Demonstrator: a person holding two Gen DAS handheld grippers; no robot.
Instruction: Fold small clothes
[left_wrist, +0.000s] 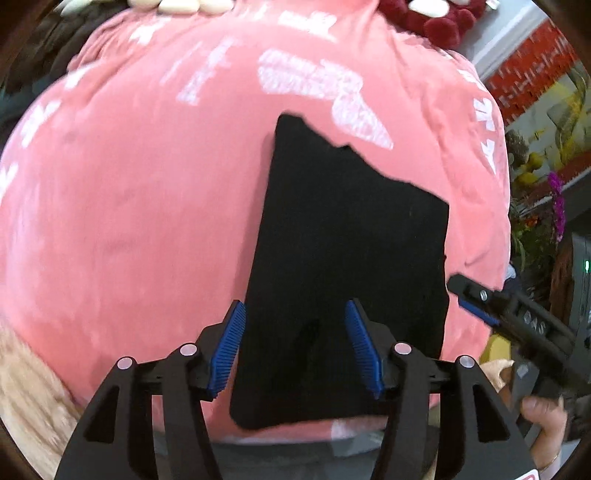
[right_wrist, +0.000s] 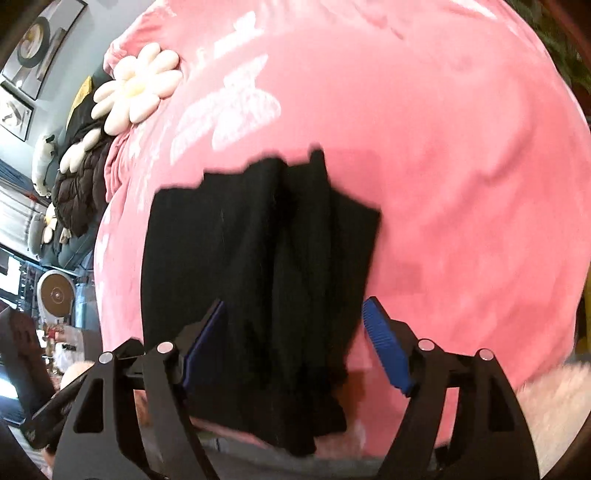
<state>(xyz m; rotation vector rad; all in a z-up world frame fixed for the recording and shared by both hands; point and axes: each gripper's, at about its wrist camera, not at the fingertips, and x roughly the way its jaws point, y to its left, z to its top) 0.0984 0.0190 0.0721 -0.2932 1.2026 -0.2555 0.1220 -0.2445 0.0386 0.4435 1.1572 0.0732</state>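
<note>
The folded black cloth garment (left_wrist: 340, 273) lies flat on the pink velvety blanket with white printed patterns (left_wrist: 129, 221), near its front edge, and both tools hang above it pointing steeply down. The left gripper (left_wrist: 295, 350) has its blue ribbed pads spread apart with nothing pinched between them — the black fabric shows through the gap but sits below, untouched. Same story in the right wrist view: the right gripper (right_wrist: 295, 347) stands wide, its jaws clear of the cloth and gripping nothing. Judging by the layers, the piece looks laid down so a fold can settle, with a jagged stepped edge at the far end and rumpled ridges along the right-hand side still wanting a tidy. Room to work is generous — open pink blanket stretches left and beyond the garment, while the cream daisy-shaped cushion (right_wrist: 136, 88) sits well apart at the far edge. The near hem lies close to the blanket's front border, so that side is tighter.
</note>
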